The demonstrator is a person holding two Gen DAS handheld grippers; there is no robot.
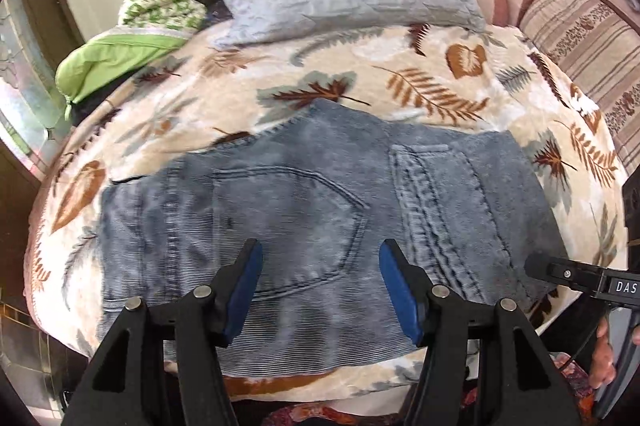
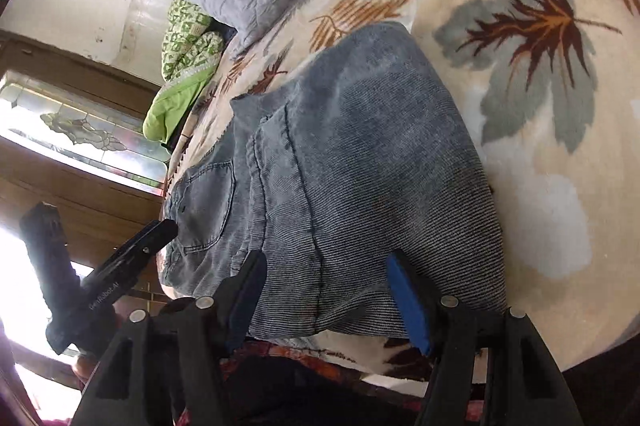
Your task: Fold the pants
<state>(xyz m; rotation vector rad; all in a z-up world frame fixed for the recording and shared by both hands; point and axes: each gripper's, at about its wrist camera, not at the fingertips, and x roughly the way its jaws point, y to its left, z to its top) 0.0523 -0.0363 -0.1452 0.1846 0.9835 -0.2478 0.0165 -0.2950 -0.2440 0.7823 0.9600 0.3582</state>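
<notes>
Inspecting both wrist views, we find the pants [image 1: 304, 209] lying flat on the leaf-patterned blanket [image 1: 440, 65], already folded into a compact block with a back pocket [image 1: 288, 226] facing up. Their long axis runs left to right across the near edge of the bed. The left gripper [image 1: 320, 290] hangs released over the pocket, jaws apart, gripping nothing. The right gripper [image 2: 326, 300] is likewise released, straddling the block's right end. We judge each gripper equally near its own end; a further fold would bring one end across towards the other.
</notes>
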